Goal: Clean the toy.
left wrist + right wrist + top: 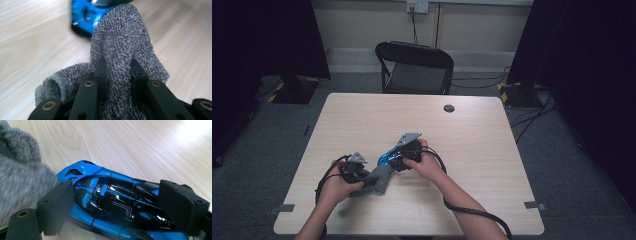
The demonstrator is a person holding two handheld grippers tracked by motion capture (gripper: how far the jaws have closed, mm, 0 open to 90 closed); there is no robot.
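On the pale wooden worktop (362, 120), left fingers (101, 72) pinched the grey sock (120, 40); right fingers (56, 205) clamped the blue toy car (110, 202), which needed holding steady while the sock was drawn over it.

Black folding chair (414, 67) behind wooden table (362, 120); wall socket (417, 6).

A sock (374, 181) and a toy car (387, 158) are found on the table (472, 150), toward its near edge and a little left of the middle. The sock is laid nearer the near edge, with the toy car just behind it and slightly to the right, the two touching. The sock is clamped by the left gripper (357, 172) from the left; the toy car is clasped by the right gripper (404, 155) from the right. A round cap (449, 108) is set in the table near the far edge. A chair (414, 67) is placed behind the far edge.
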